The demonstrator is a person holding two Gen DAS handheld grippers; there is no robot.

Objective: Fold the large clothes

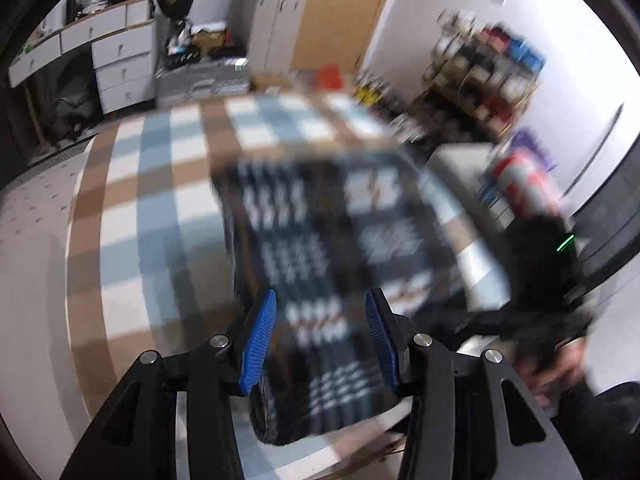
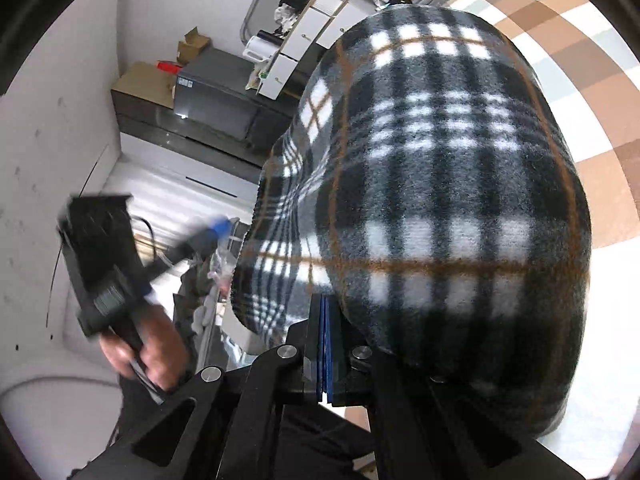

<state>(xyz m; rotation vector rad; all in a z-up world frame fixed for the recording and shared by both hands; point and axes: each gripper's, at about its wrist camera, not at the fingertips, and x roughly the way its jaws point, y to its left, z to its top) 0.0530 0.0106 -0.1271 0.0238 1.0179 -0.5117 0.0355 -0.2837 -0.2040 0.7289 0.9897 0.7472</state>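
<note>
**Folding entry: plaid fleece garment on the checked bench**

Item 1. Plaid fleece garment (image 2: 432, 208), black, grey and white with thin brown lines. It lay in a folded block on the bench (image 1: 132, 216), which was covered by a cloth checked in pale blue, white and tan. In the right wrist view its near part bulged up directly ahead of the right tool and filled most of the picture. In the left wrist view the garment was blurred.

Item 2. Right tool (image 2: 326, 344), black frame with blue pads. Its jaws were fully closed, pad against pad. The garment's edge sat right at the tips, but whether any fabric was caught between the pads could not be told.

Item 3. Left tool (image 1: 320, 336), same make. Its jaws stood partly apart above the garment, with nothing pinched between the blue pads. In the right wrist view it appeared off to the left, blurred, held by a bare hand (image 2: 156, 352).

Item 4. Surroundings. A white chest of drawers (image 1: 120, 64) stood beyond the bench's far left corner. A rack of small boxes (image 1: 484, 68) stood against the wall at far right.
</note>
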